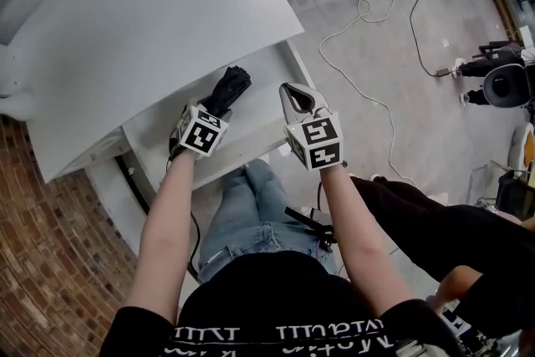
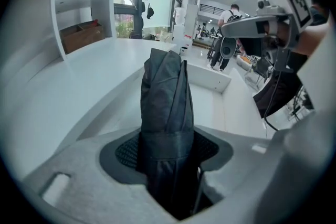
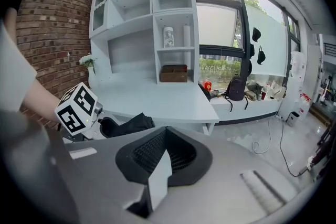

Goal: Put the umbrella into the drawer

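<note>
Umbrella, black fabric and folded shut [image 2: 165, 97]: it stands clamped between the jaws of your left gripper [image 2: 167, 150], whose ribbed dark pads press on its lower end while the rest sticks out ahead of them. Your right gripper [image 3: 160, 157] has its jaws pressed together with nothing between them. The left gripper view shows that grip closely, and past the umbrella the pale inner wall of the open white drawer [image 2: 210, 78], with your right gripper [image 2: 227, 30] hanging in the air off to the side. Only the head view gives you the layout from above: the left gripper [image 1: 219, 103] holds the umbrella [image 1: 232, 86] over the pulled-out drawer [image 1: 263, 71], which sits under the edge of the white desk top [image 1: 150, 21], and the right gripper [image 1: 291, 94] is just beside it above the drawer's front part. Whether the umbrella touches the drawer's floor cannot be told from any view. The right gripper view adds what the others miss: the tall white shelf unit [image 3: 142, 23] standing on the desk against the red brick wall [image 3: 47, 13], with a brown box [image 3: 173, 73] in it.
</note>
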Available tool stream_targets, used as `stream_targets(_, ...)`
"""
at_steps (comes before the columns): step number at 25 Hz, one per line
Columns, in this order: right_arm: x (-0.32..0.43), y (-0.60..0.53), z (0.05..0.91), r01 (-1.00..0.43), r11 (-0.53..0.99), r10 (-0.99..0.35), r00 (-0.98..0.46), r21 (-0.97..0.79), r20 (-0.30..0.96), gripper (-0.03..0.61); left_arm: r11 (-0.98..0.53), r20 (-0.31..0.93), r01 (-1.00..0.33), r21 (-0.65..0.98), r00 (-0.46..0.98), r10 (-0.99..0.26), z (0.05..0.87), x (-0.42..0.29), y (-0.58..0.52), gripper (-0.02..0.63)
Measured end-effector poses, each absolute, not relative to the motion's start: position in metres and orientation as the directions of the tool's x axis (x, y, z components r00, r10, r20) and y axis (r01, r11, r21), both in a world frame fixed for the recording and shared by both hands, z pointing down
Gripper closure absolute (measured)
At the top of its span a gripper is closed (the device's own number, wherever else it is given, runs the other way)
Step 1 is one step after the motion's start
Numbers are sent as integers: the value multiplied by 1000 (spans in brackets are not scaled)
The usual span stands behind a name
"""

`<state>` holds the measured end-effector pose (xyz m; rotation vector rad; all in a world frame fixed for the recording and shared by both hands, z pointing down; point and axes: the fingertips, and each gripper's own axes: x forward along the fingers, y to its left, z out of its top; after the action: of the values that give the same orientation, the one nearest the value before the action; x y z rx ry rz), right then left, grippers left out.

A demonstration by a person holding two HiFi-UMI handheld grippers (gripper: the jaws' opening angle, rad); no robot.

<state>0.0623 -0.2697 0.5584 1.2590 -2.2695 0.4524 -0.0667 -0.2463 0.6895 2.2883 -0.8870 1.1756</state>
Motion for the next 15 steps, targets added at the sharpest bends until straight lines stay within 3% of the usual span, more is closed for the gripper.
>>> stream_targets(15,72,-270,572,-869,491,-671,-420,-59,611,574,-789,909,-596,148,396,-129,747,-49,-238,364)
